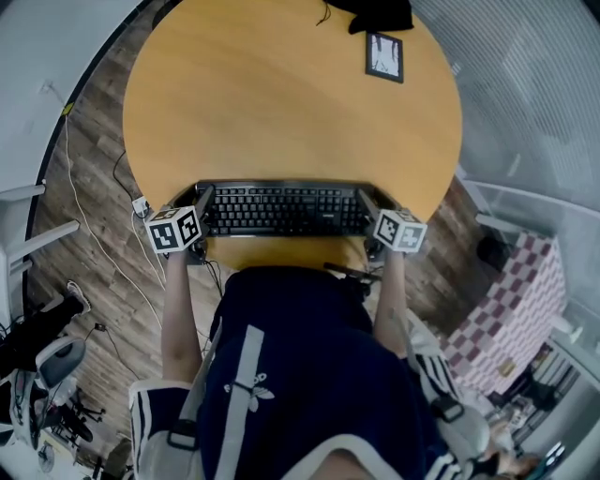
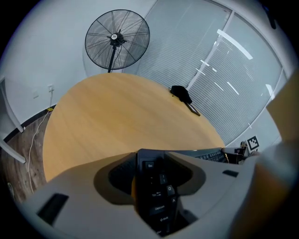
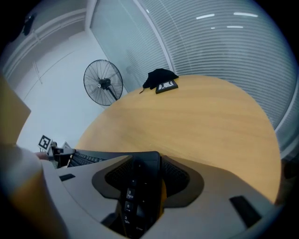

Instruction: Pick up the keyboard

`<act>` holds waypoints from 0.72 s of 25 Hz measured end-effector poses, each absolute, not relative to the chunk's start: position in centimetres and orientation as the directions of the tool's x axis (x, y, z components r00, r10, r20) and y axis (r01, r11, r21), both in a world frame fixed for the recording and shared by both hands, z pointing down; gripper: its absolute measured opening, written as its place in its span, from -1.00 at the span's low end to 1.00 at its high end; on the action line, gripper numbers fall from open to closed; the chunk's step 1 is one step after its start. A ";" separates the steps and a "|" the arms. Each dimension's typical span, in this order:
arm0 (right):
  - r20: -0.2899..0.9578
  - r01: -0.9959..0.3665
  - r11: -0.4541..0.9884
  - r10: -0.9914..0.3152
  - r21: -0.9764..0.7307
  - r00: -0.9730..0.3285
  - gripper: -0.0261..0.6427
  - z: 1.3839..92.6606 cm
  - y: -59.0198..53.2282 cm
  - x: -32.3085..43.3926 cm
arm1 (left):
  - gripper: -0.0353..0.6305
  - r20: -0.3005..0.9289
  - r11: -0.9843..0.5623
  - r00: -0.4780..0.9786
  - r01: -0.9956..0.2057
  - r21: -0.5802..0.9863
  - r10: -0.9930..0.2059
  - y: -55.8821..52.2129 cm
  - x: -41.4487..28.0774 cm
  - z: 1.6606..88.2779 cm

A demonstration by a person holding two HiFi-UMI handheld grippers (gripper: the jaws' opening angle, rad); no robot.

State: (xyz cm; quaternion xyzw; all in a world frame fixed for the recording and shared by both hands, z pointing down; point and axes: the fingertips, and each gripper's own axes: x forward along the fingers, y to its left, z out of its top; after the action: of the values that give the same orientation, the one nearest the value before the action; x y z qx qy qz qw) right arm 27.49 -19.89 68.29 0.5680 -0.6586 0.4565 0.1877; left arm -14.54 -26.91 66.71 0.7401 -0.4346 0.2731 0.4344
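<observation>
A black keyboard (image 1: 281, 208) lies flat on the round wooden table (image 1: 281, 94), along the near edge. My left gripper (image 1: 199, 201) is at its left end and my right gripper (image 1: 367, 206) at its right end. In the left gripper view the keyboard's end (image 2: 156, 191) with the Esc key stands between the jaws of the left gripper (image 2: 152, 175), and a sliver of table shows beside it. In the right gripper view the number-pad end (image 3: 135, 186) sits between the jaws of the right gripper (image 3: 142, 179). Both stand wide open around the keyboard.
A small framed card (image 1: 384, 56) and a black cloth (image 1: 380, 14) lie at the table's far edge. A standing fan (image 2: 117, 39) is behind the table. White cables (image 1: 94, 234) trail over the wooden floor at left. A checkered box (image 1: 520, 309) stands at right.
</observation>
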 end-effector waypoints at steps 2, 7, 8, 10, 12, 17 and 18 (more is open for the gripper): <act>0.739 -0.884 -0.086 -0.589 -0.459 -0.327 -0.39 68.4 -20.1 27.1 | -0.36 0.788 -0.250 0.469 -0.882 0.399 -0.399 -27.2 -14.7 66.9; 0.736 -0.880 -0.080 -0.587 -0.467 -0.338 -0.39 67.9 -20.3 27.0 | -0.37 0.777 -0.250 0.472 -0.881 0.402 -0.416 -27.3 -14.8 66.9; 0.739 -0.882 -0.079 -0.583 -0.464 -0.337 -0.39 67.8 -20.3 27.0 | -0.36 0.777 -0.249 0.471 -0.882 0.401 -0.418 -27.3 -14.8 66.8; 0.740 -0.876 -0.087 -0.578 -0.474 -0.343 -0.39 68.1 -20.3 27.1 | -0.37 0.776 -0.248 0.472 -0.881 0.402 -0.419 -27.3 -14.8 66.8; 0.739 -0.868 -0.093 -0.573 -0.488 -0.354 -0.39 68.5 -20.3 27.0 | -0.36 0.773 -0.248 0.475 -0.880 0.405 -0.421 -27.3 -14.9 66.8; 0.759 -0.895 -0.073 -0.563 -0.440 -0.327 -0.39 67.6 -20.5 27.0 | -0.36 0.774 -0.247 0.468 -0.883 0.399 -0.426 -27.3 -14.8 66.7; 0.754 -0.889 -0.079 -0.568 -0.450 -0.331 -0.39 67.9 -20.3 27.0 | -0.36 0.774 -0.247 0.466 -0.885 0.395 -0.428 -27.2 -14.8 66.6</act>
State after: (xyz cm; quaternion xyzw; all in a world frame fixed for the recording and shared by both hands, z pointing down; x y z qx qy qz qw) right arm 27.02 -20.29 67.86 0.5539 -0.6578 0.4825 0.1664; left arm -14.81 -27.21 66.59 0.7426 -0.4420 0.2680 0.4258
